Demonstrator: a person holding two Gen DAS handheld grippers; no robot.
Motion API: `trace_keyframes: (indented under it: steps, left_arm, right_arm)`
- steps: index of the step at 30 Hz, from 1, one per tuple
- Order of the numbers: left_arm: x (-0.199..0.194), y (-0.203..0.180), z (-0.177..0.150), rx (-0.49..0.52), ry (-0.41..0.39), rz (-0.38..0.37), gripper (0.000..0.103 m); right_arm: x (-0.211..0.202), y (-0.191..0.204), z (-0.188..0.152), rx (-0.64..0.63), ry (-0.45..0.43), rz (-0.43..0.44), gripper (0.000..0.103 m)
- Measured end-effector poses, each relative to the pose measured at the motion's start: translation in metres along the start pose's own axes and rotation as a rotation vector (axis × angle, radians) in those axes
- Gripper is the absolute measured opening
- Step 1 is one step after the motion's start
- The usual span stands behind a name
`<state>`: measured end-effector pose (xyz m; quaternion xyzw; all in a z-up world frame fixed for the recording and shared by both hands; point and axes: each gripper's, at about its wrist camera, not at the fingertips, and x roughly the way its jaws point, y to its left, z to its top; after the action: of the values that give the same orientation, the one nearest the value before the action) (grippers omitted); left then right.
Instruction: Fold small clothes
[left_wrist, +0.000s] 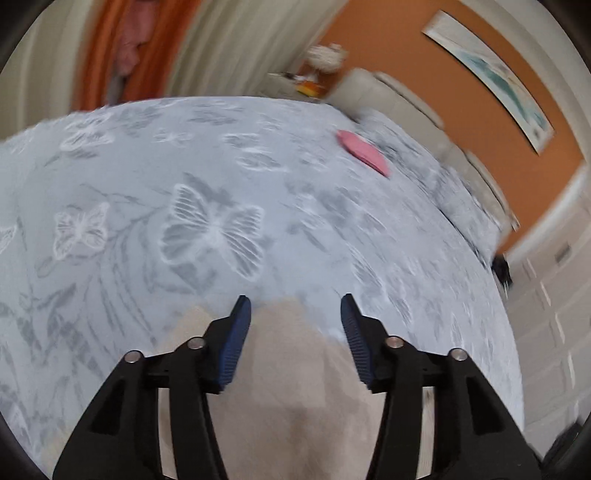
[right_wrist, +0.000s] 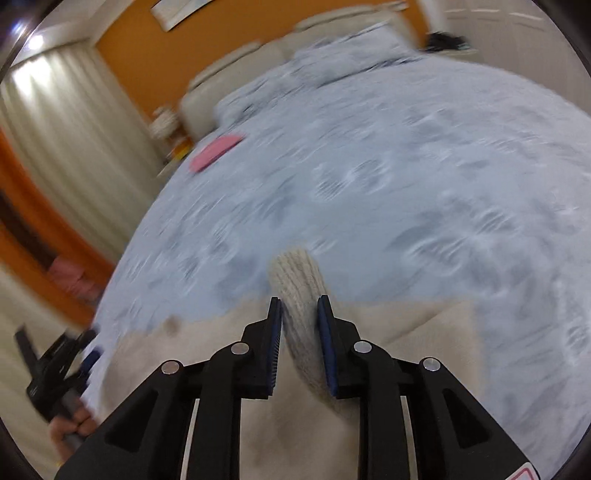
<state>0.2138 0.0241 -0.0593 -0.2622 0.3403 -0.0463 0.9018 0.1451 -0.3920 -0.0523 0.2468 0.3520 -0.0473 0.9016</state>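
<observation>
Beige garment (right_wrist: 424, 332) in right claw (right_wrist: 299, 306)

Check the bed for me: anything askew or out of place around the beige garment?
Nothing looks damaged or spilled. The beige garment lies at the near edge of the bed, with its ribbed cuff pinched in the right tool. The left tool stands open over the cloth. A pink folded piece sits apart, far across the bed.

A beige garment (right_wrist: 424, 332) lies spread flat at the near edge of the bed, soft and plain. Its ribbed, cream cuff (right_wrist: 299, 284) stands lifted off the rest, curving upward. Well apart, a pink folded piece (left_wrist: 364, 152) lies flat near the bed's far side
</observation>
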Motion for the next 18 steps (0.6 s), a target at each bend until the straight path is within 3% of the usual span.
trace_keyframes:
  steps: [1, 3, 4, 5, 7, 10, 12, 15, 17, 18]
  left_arm:
    - [0.004, -0.01, -0.013, 0.037, 0.052, -0.022, 0.053]
    - [0.019, -0.02, -0.027, 0.087, 0.142, -0.013, 0.054]
    - [0.036, -0.027, -0.037, 0.137, 0.208, 0.034, 0.054]
    - [0.047, -0.029, -0.044, 0.171, 0.238, 0.076, 0.053]
    - [0.047, -0.033, -0.043, 0.196, 0.191, 0.083, 0.054]
    - [0.044, -0.028, -0.037, 0.168, 0.174, 0.059, 0.059]
    - [0.045, -0.023, -0.034, 0.134, 0.187, 0.045, 0.059]
    - [0.043, -0.021, -0.03, 0.113, 0.159, 0.04, 0.059]
    - [0.046, -0.019, -0.031, 0.13, 0.156, 0.055, 0.059]
    - [0.05, -0.018, -0.032, 0.142, 0.151, 0.062, 0.059]
  right_arm:
    - [0.009, 0.009, -0.011, -0.033, 0.056, 0.015, 0.021]
    - [0.038, 0.015, -0.027, -0.092, 0.174, -0.031, 0.009]
    - [0.052, 0.008, -0.029, -0.107, 0.202, -0.077, 0.003]
    - [0.051, 0.001, -0.023, -0.082, 0.18, -0.067, 0.003]
    - [0.04, -0.016, -0.01, -0.007, 0.121, -0.104, 0.007]
    - [0.02, -0.035, -0.004, 0.045, 0.042, -0.237, 0.022]
    - [0.008, -0.04, -0.005, 0.062, 0.028, -0.217, 0.023]
    - [0.004, -0.03, -0.008, 0.061, 0.023, -0.146, 0.038]
    - [0.019, -0.026, -0.009, -0.004, 0.068, -0.145, 0.031]
    - [0.034, -0.032, -0.01, -0.041, 0.109, -0.219, 0.028]
